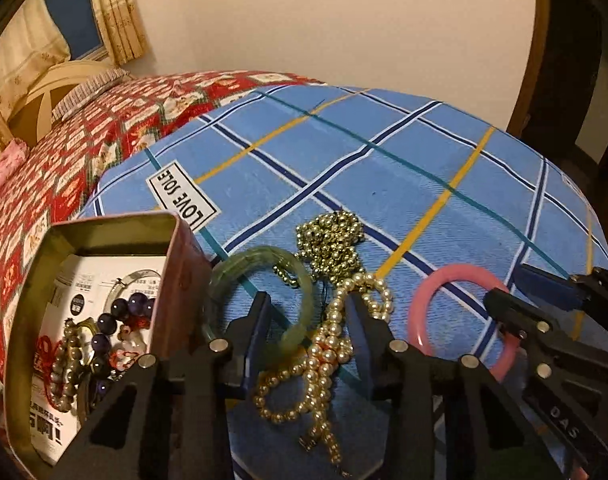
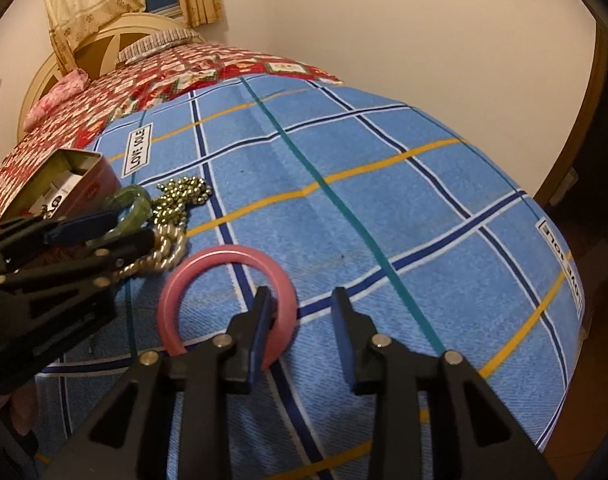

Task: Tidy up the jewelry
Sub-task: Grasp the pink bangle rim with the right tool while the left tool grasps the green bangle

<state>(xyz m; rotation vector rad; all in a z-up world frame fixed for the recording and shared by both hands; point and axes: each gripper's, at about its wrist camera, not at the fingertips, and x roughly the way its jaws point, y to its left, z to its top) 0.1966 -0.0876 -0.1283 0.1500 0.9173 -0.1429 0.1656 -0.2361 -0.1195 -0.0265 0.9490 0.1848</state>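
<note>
Pearl necklace [image 1: 324, 344] beside tin [image 1: 104, 232]: my left claw [image 1: 310, 320] straddles it, jaws apart. Right claw [image 2: 302, 320] apart astride pink bangle [image 2: 224, 276]. Next: clamp, lift into tin.

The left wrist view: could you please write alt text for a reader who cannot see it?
The left gripper hovers with its fingers either side of a pearl necklace on a blue checked bedsheet. A green bangle, gold beads and a pink ring lie nearby. At left stands an open tin holding more jewelry.
</note>
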